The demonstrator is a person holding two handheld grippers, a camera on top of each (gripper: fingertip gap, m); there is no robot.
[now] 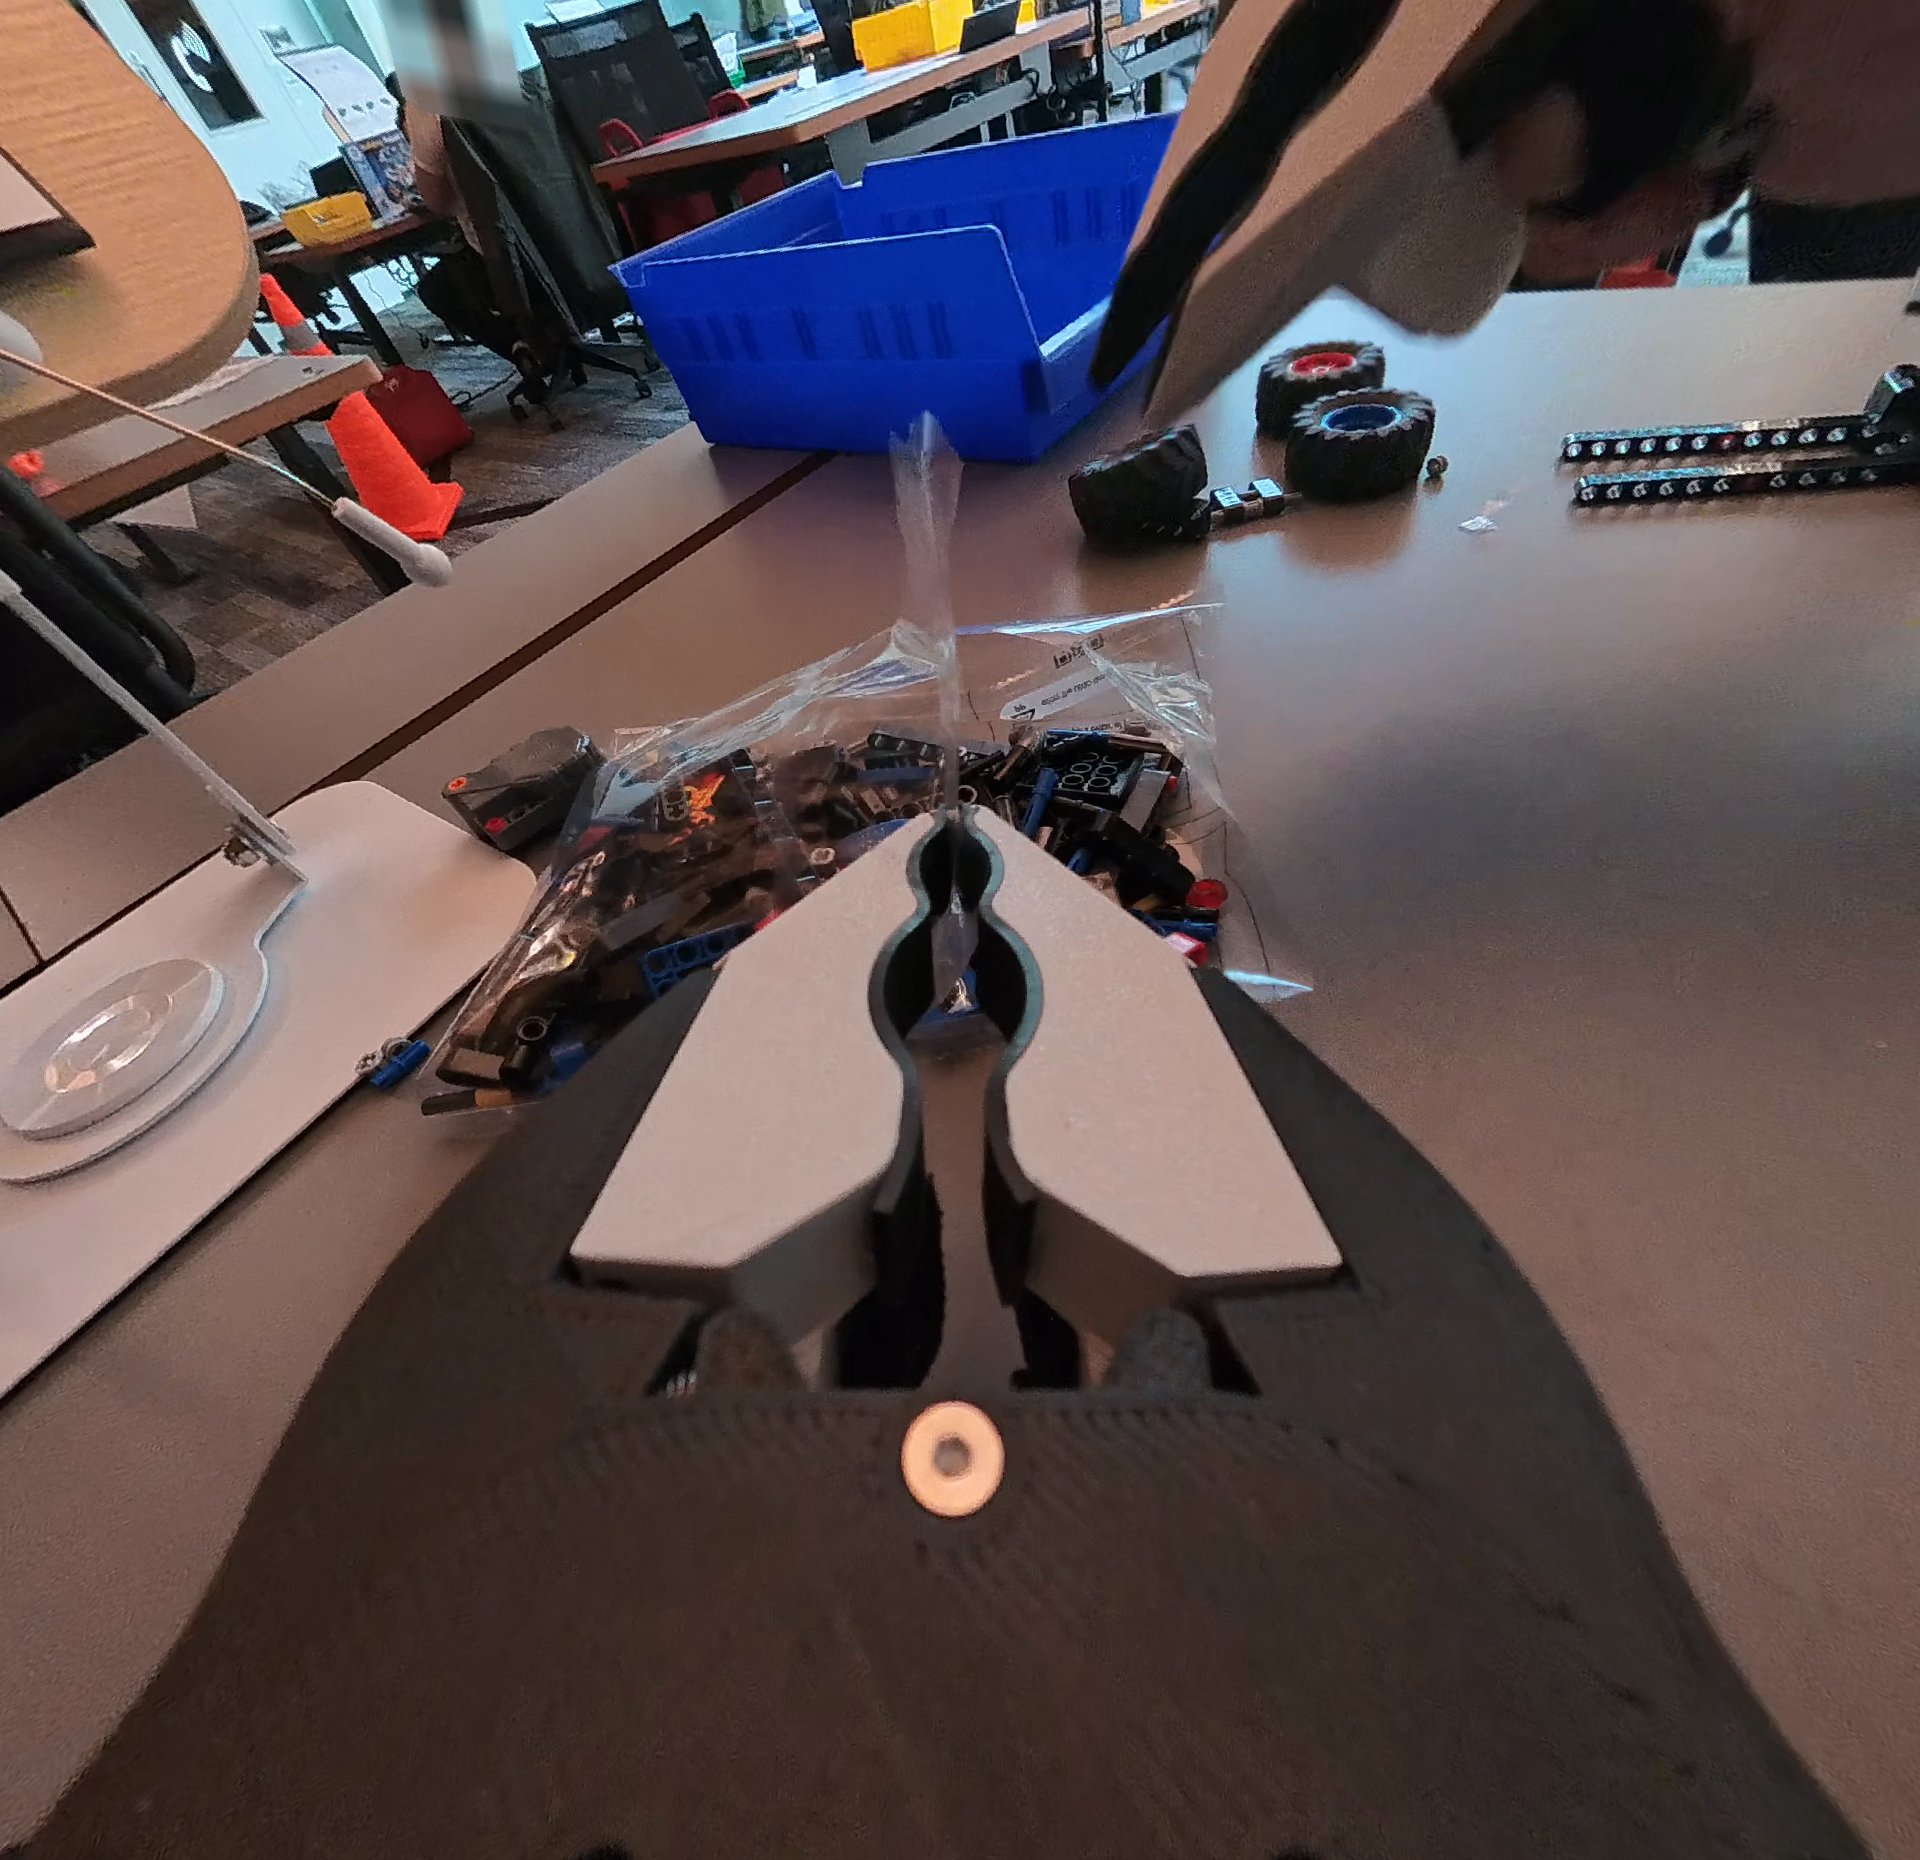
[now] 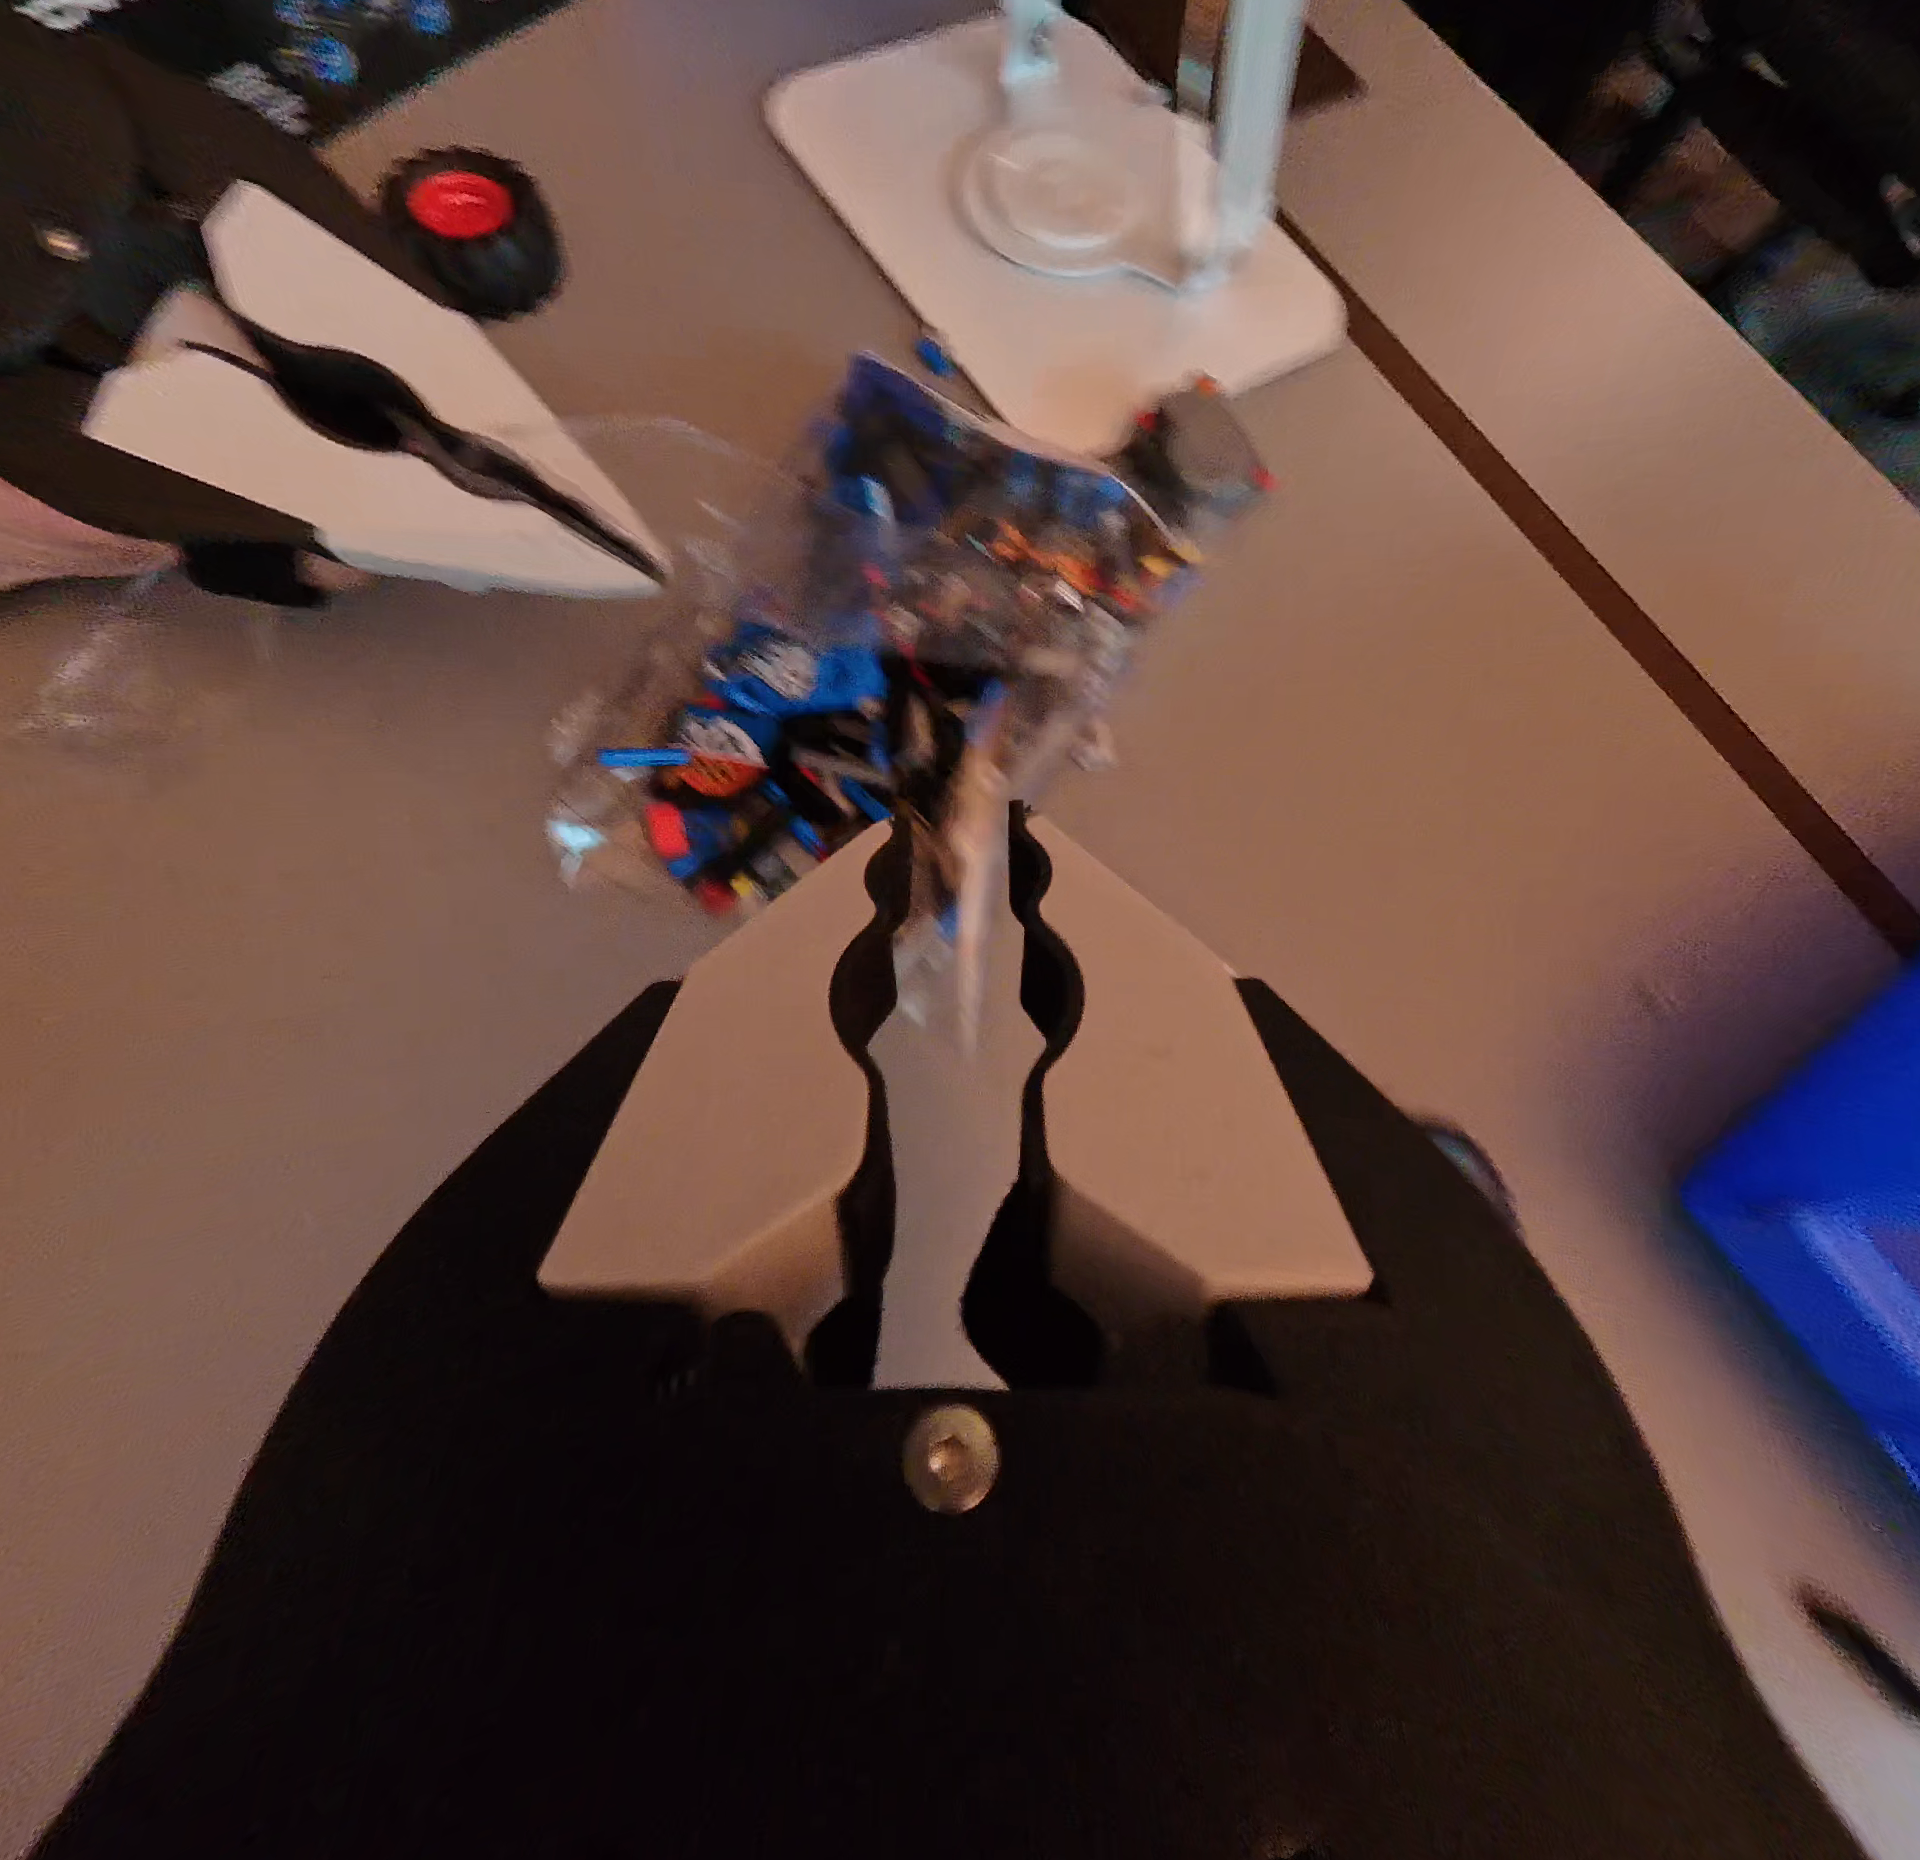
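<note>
A clear plastic bag (image 1: 831, 875) full of small black, blue and red bricks lies on the brown table (image 1: 1507, 875). My left gripper (image 1: 951, 823) is shut on a thin strip of the bag's clear plastic, which sticks up past its tips. The left gripper also shows in the right wrist view (image 2: 655, 563), shut. My right gripper (image 2: 961, 823) hovers over the bag (image 2: 935, 615) with its jaws a little apart. Blurred plastic shows in the gap, and contact is unclear. In the left wrist view the right gripper (image 1: 1132, 387) hangs high at the upper right.
A blue bin (image 1: 862, 356) stands at the table's far edge. Three black toy wheels (image 1: 1356, 444) and two black holed beams (image 1: 1745, 465) lie at the right. A white stand base (image 1: 312, 979) sits left of the bag. A black block (image 1: 525, 782) lies beside the bag. Left tips to right tips: about 11 centimeters.
</note>
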